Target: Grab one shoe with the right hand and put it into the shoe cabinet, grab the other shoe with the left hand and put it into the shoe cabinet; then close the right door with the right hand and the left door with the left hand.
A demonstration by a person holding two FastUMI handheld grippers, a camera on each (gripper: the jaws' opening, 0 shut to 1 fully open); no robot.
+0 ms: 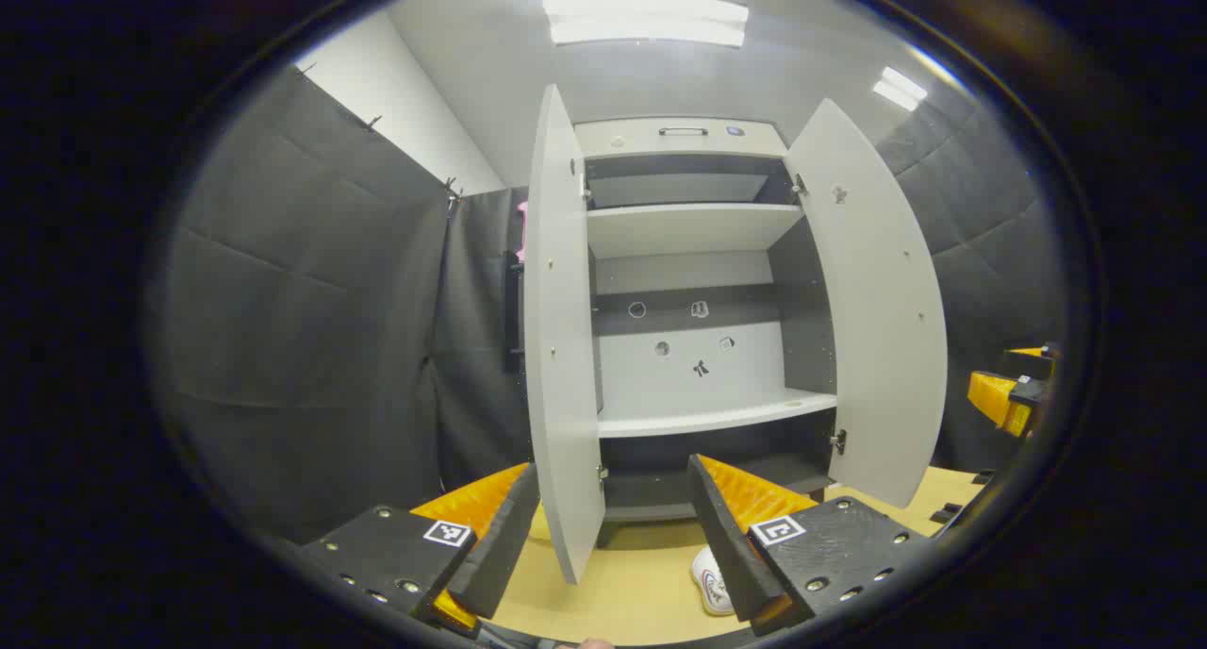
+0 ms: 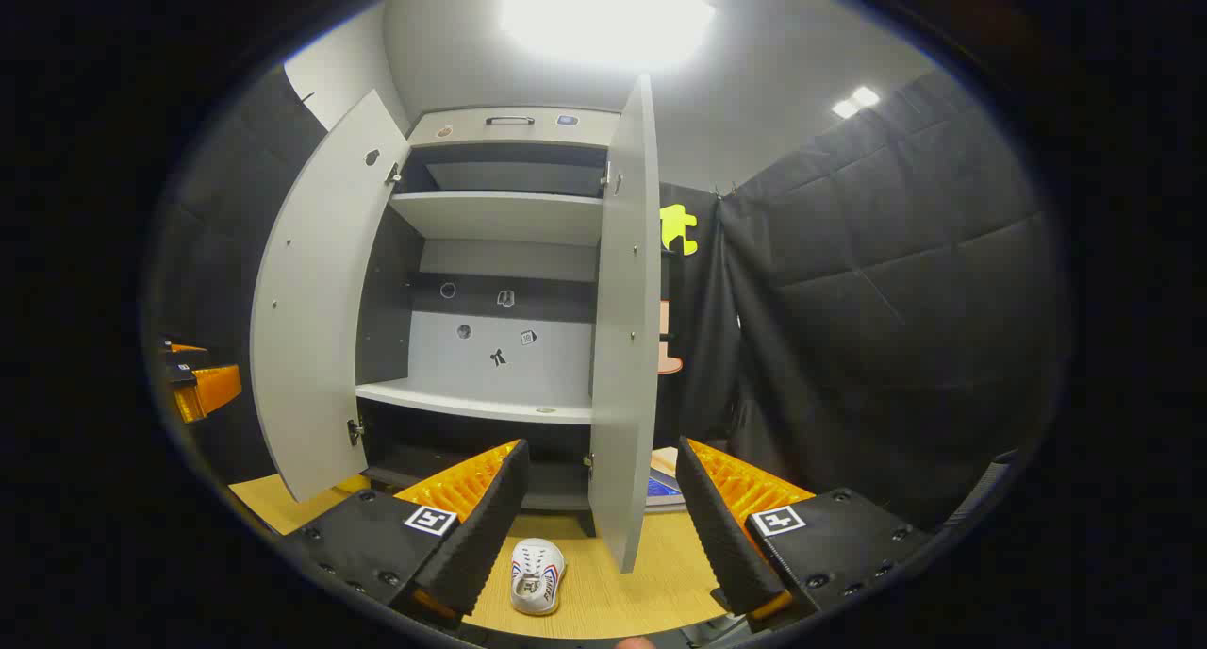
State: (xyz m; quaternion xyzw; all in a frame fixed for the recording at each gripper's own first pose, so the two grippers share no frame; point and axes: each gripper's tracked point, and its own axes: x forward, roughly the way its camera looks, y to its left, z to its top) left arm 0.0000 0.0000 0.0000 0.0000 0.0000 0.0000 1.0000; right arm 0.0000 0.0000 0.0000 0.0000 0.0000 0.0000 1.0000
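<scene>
Standing wide open, both doors of the shoe cabinet [image 1: 688, 347] leave the shelves free to receive shoes: the left door [image 1: 561, 347] and right door [image 1: 872, 309] swing outward toward the grippers. A white sneaker [image 2: 537, 576] lies on the wooden floor [image 2: 603, 583] in front of the cabinet, just ahead of the right gripper [image 2: 599, 526], whose fingers are spread apart and empty, probably poised to descend on it. The left gripper [image 1: 613, 536] likewise hangs spread and empty, with a white shoe [image 1: 712, 581] near its right finger.

The shoe cabinet [image 2: 490, 253] is seen at centre frame, both doors swung open — a white shoe [image 2: 537, 576] lies below, between the parted right gripper [image 2: 603, 517] fingers.
</scene>
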